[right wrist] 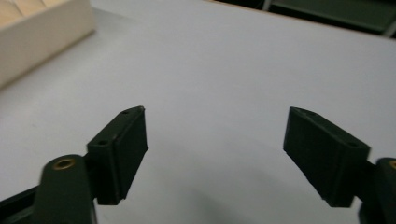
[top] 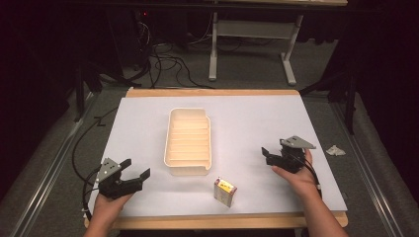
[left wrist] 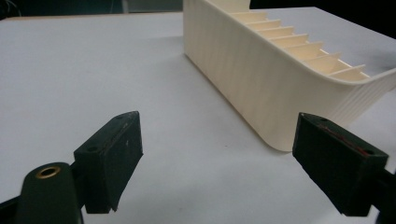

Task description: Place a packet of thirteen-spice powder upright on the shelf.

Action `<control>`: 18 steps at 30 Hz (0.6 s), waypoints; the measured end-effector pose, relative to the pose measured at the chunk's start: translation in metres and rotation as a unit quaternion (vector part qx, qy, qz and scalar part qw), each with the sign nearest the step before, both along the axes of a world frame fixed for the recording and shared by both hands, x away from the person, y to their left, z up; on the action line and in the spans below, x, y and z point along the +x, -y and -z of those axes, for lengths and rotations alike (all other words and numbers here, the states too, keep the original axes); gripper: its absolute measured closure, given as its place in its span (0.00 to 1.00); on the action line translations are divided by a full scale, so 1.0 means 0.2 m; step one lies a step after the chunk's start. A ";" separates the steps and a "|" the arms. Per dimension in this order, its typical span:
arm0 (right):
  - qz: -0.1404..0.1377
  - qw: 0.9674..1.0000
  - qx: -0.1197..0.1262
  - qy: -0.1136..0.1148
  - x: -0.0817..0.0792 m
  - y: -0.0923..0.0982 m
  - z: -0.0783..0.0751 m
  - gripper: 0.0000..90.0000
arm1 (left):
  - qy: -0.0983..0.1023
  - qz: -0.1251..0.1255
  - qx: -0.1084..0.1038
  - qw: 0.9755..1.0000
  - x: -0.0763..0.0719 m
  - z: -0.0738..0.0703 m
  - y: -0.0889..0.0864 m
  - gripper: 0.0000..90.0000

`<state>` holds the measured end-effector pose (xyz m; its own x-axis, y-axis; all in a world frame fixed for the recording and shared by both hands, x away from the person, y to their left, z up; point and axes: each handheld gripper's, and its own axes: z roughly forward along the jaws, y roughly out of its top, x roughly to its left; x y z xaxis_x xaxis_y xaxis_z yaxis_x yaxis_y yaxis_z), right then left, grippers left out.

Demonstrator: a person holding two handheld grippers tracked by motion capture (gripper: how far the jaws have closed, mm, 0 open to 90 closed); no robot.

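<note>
From above we see a cream slotted tray (top: 188, 143) mid-table on the white sheet (top: 247, 123), with a small box (top: 225, 191) standing near its front corner. The left gripper (top: 134, 168) and right gripper (top: 266, 154) rest at either side — both spread, empty.

In the left gripper view, the tray's wall (left wrist: 243, 79) runs just ahead on the right.

In the right gripper view, we find its corner (right wrist: 42, 32) at upper left — well apart.

Small box (top: 225, 191) lies before tray (top: 170, 148) on table (top: 257, 123).
</note>
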<state>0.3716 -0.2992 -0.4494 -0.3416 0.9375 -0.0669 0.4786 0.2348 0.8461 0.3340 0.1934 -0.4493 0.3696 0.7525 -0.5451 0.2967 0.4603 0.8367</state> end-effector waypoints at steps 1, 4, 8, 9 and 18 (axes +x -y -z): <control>0.004 1.000 0.000 0.004 -0.02 0.03 0.00 0.30 | 0.002 0.003 -0.002 1.000 0.00 -0.01 0.00 0.18; 0.011 1.000 0.001 0.005 -0.07 0.09 0.00 0.32 | 0.006 0.006 -0.005 1.000 0.01 -0.01 0.01 0.18; 0.032 0.999 0.008 0.005 -0.14 0.19 0.01 0.33 | 0.000 0.008 -0.009 1.000 0.06 -0.01 0.03 0.18; 0.032 0.999 0.007 0.008 -0.14 0.20 0.01 0.34 | -0.002 0.008 -0.009 1.000 0.06 -0.01 0.03 0.18; 0.027 1.000 0.010 0.012 -0.18 0.20 0.01 0.35 | -0.003 0.011 -0.002 1.000 0.08 0.00 0.07 0.18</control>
